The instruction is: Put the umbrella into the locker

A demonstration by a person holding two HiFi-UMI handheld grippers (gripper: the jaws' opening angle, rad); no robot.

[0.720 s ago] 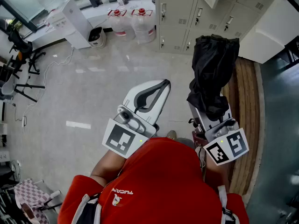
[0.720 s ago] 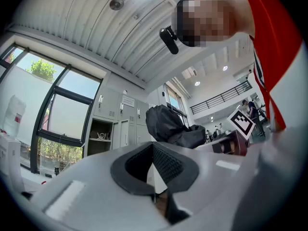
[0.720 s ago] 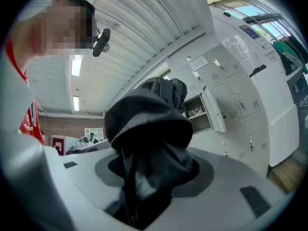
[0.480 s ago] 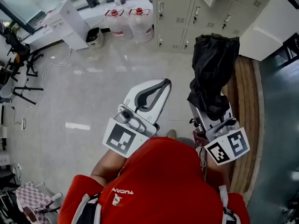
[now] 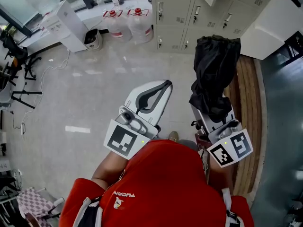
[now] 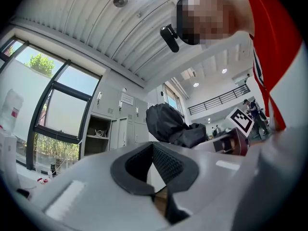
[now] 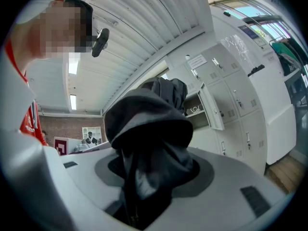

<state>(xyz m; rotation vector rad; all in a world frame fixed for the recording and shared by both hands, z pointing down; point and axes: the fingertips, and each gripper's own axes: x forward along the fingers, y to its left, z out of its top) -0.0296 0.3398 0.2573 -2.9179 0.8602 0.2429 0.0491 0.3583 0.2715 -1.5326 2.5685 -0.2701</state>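
Locker [image 7: 236, 105] contents tiny, perhaps cable [image 7: 194, 109]

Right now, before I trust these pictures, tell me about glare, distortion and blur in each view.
Head view: sharp and evenly lit, with pale glare streaks on the floor. Left gripper view: strong fisheye, dark corners, the window bright and washed out. Right gripper view: same fisheye bending the lockers; the umbrella fills the centre as a dark mass with little detail.

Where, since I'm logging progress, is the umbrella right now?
The umbrella is clamped in the right gripper at the head view's right, held out before the person, short of the grey lockers ahead.
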